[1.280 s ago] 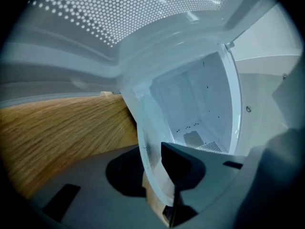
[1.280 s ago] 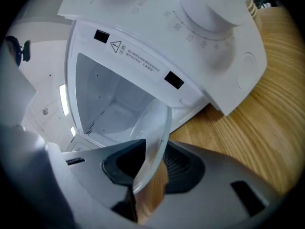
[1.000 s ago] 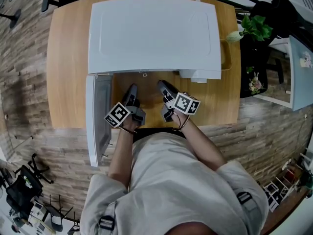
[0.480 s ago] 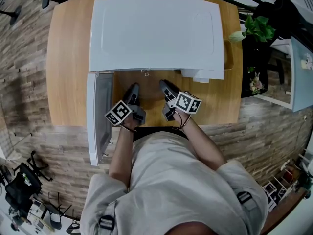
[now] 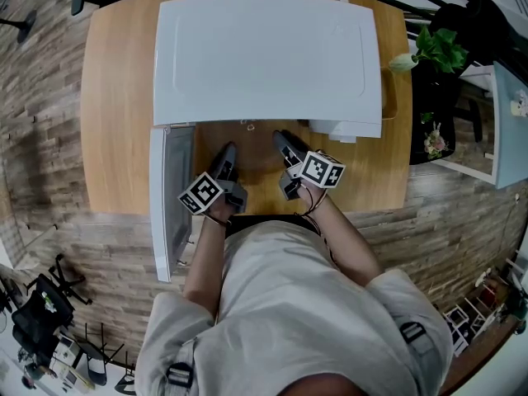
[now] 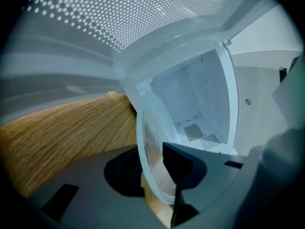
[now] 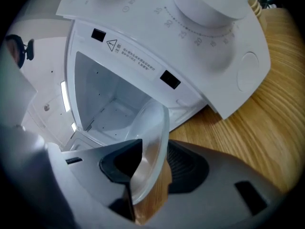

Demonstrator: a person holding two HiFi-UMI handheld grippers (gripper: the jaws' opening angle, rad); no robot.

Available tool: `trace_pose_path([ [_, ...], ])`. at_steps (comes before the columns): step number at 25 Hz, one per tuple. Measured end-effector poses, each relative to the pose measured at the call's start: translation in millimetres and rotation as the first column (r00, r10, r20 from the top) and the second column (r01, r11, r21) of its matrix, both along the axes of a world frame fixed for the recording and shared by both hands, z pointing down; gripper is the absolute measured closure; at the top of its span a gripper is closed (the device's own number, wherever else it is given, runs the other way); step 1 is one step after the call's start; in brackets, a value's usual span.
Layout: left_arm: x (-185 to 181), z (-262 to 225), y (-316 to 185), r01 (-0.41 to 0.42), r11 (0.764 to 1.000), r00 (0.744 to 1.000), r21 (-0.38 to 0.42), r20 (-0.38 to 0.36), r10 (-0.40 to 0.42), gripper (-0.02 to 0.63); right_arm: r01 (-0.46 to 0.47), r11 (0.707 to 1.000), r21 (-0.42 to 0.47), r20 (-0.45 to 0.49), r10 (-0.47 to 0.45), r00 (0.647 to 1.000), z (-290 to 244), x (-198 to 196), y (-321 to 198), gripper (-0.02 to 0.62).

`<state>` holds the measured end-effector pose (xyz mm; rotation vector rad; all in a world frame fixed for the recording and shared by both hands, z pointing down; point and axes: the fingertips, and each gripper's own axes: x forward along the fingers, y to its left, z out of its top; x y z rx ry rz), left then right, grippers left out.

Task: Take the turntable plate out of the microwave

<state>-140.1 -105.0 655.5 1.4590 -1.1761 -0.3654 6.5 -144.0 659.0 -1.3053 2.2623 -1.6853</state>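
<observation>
Turntable plate (image 6: 150, 151) is what I'm watching, but take the big things first. A wooden table (image 5: 115, 97) carries a white microwave (image 5: 264, 52). Its door (image 5: 169, 196) is swung wide open on the person's left and stands out over the table's near edge.

The turntable plate is a clear glass disc. It sits just in front of the oven's open mouth, above the table, with a gripper on each side of it. From overhead the glass hardly shows, but both gripper views show it plainly.

The left gripper (image 5: 225, 153) has the rim between its jaws and they are closing. The pads look to be on the glass, so I read that side as gripping the plate. The right gripper (image 5: 283, 141) also has the rim between its jaws, but they are opening. Bare wood shows between the glass and one pad, so that side has let go.

To my eye this is a re-grip partway through the pull-out. To do it well, I'd seat the right jaws deeper over the rim and close them gently, since glass is slick and chips easily. I'd match the two grippers in height so the disc stays flat. Then I'd draw it straight back toward the body, keeping clear of the open door.
</observation>
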Motion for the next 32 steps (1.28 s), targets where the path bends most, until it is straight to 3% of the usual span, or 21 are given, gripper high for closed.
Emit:
trace_pose_path([
  [10,1,2,1,-0.032,0.999,0.999,-0.009,0.02,0.032,0.474,-0.028,1.0,0.0,0.029,0.028,0.999,-4,-7,-22,0.449],
  [17,-4,5,-4,-0.129,0.992,0.976,-0.003,0.174,0.127,0.419,-0.023,1.0,-0.01,0.073,0.024,0.997,-5,-8,-16,0.47],
  [32,-18,-3,-29,-0.052,0.998,0.987,0.045,0.156,0.044,0.428,-0.011,1.0,0.015,0.051,0.01,0.999,-9,-7,-14,0.477],
])
